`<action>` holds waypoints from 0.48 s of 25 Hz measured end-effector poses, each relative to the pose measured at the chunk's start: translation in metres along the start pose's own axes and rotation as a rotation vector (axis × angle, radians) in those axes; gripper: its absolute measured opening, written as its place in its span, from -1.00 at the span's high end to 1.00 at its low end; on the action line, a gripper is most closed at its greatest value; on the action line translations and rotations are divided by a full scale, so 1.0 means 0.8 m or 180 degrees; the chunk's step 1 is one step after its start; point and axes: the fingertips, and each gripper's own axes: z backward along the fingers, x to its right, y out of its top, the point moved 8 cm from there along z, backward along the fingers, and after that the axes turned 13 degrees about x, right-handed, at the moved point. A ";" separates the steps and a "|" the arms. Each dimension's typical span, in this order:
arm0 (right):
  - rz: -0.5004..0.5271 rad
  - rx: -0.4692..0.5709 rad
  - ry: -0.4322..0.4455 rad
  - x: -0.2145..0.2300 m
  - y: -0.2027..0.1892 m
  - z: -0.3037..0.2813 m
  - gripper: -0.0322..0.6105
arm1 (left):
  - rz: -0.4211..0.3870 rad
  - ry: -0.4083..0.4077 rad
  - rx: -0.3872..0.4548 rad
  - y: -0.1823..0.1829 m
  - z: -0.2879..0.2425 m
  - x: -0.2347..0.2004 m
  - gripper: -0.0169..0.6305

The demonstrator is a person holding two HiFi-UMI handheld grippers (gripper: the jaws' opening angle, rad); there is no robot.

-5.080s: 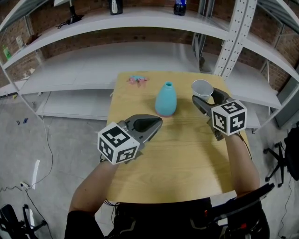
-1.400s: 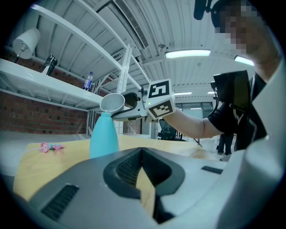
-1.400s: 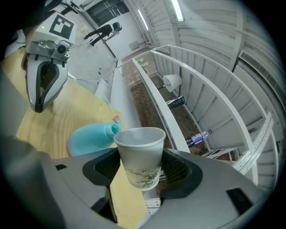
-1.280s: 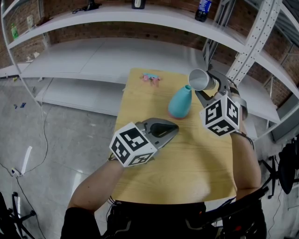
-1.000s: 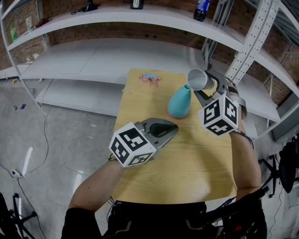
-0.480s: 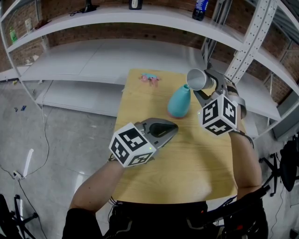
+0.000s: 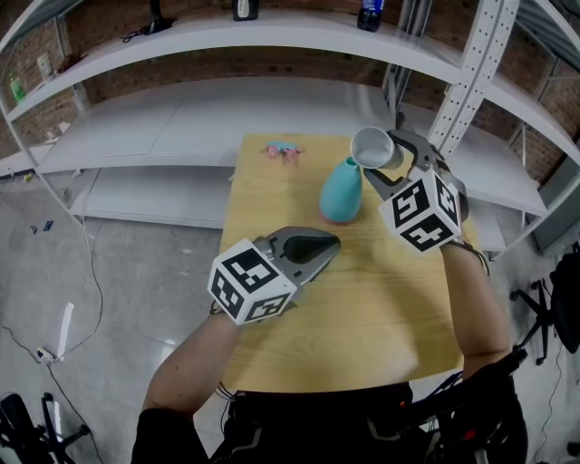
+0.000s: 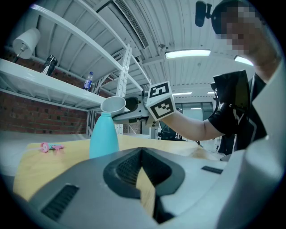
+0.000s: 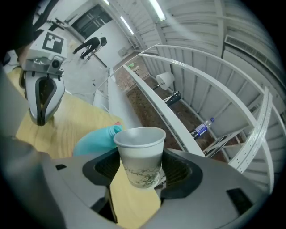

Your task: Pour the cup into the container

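Cup point(image 7: 370, 148): white paper, green leaf print on its side, hanging tilted in the air with its rim just above the container's point(image 7: 342, 190) mouth. Right gripper point(image 7: 390, 163): clamping the cup by its sides. Container: teal, standing upright on the wooden table point(image 7: 381, 299). Left gripper point(image 7: 319, 246): hovering over the table, jaws pressed together, gripping nothing. Bottle point(image 7: 369, 13): standing on the shelf point(image 7: 272, 32), blue label showing, too small to read.
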 end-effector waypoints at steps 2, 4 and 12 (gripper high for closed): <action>-0.0215 0.0054 0.0000 0.001 -0.005 0.002 -0.02 | -0.0001 0.0003 0.0001 0.000 0.000 0.000 0.94; -0.0425 0.0099 -0.0018 0.001 -0.013 0.006 -0.02 | 0.0000 0.0000 -0.0002 -0.001 0.000 0.000 0.94; -0.0952 0.0103 -0.0120 -0.001 -0.054 0.027 -0.02 | -0.0004 0.0015 -0.0001 0.001 0.002 0.000 0.94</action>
